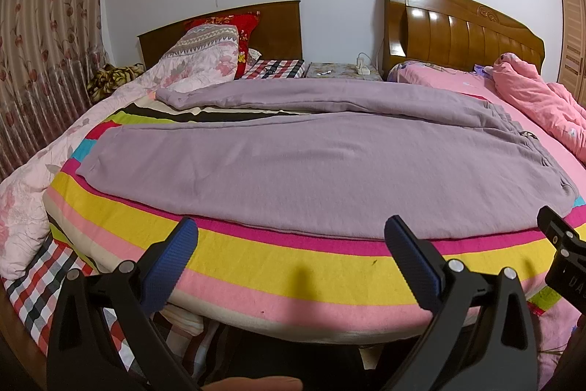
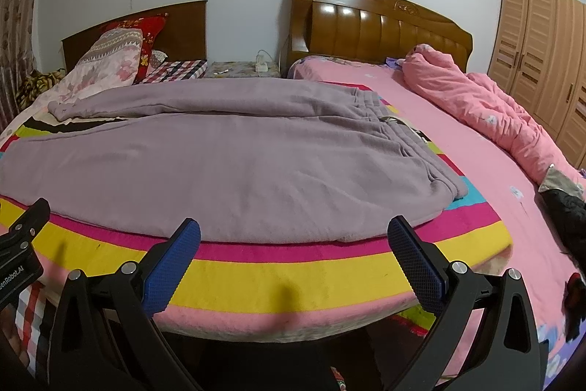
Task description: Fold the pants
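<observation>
Purple pants [image 1: 293, 152] spread flat across a striped blanket [image 1: 256, 259] on the near bed, lying sideways: waistband at the right, leg ends at the left. Near leg broad and smooth, close to the blanket's near edge; far leg stretched behind it with a narrow gap between the two at the left, its cuff slightly rumpled. Bands of magenta, yellow and pink running along the blanket's front edge, just below the pants.

Left gripper [image 1: 291, 237] poised at the blanket's near edge, jaws wide apart, nothing between the blue pads [image 1: 179, 248], tips short of the fabric and apart from it. Right gripper [image 2: 293, 237] likewise low at the near edge, a little further right, jaws spread wide, gripping nothing, blue pads [image 2: 410, 244] not touching the pants. Part of the right gripper's black body visible at the right edge of the left view, and of the left one at the left edge of the right view, so the two sit side by side.

Behind the pants, at far left, a floral quilt [image 1: 197, 61] piled with a red pillow [image 1: 245, 35] against a dark headboard. At far right, a pink sheet [image 2: 439, 134] with a bunched pink duvet [image 2: 476, 105] under a glossy wooden headboard [image 2: 381, 24]. Between the two headboards, a small bedside table [image 1: 340, 70] with a white power strip on top. Patterned curtain [image 1: 44, 54] at left; wooden wardrobe [image 2: 542, 61] at far right.
</observation>
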`<state>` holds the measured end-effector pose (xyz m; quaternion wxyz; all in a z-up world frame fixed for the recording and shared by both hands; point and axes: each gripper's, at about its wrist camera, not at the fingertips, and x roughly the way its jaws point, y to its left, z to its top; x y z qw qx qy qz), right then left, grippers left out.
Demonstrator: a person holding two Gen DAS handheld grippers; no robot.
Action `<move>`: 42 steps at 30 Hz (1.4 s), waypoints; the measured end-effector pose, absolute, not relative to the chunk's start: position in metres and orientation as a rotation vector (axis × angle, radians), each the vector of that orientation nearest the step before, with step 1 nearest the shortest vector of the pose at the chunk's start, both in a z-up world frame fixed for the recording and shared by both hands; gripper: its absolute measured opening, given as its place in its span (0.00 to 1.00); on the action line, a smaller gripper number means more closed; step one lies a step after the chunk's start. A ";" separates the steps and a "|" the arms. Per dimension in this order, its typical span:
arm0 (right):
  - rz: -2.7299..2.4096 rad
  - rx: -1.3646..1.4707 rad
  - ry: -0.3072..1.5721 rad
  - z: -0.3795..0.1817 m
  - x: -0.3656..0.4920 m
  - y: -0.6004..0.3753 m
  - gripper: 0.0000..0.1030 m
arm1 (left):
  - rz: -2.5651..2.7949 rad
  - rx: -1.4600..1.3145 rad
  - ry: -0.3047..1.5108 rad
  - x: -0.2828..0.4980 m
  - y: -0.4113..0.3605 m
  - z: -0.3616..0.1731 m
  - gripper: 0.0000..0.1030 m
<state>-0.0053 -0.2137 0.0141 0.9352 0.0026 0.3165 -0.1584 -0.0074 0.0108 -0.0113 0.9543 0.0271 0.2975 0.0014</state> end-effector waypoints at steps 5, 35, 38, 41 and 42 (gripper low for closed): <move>-0.323 0.011 0.648 0.013 -0.005 -0.214 0.96 | 0.003 0.055 0.605 -0.007 0.010 -0.011 0.99; -0.321 0.104 0.685 0.001 0.018 -0.266 0.96 | 0.015 0.129 0.713 0.031 0.009 -0.017 0.99; -0.324 0.110 0.692 0.003 0.029 -0.277 0.96 | 0.017 0.110 0.742 0.045 0.010 -0.016 0.99; -0.312 0.113 0.688 0.009 0.041 -0.286 0.96 | 0.023 0.106 0.762 0.059 0.008 -0.013 0.99; -0.308 0.114 0.686 0.012 0.046 -0.289 0.96 | 0.024 0.108 0.767 0.065 0.007 -0.012 0.99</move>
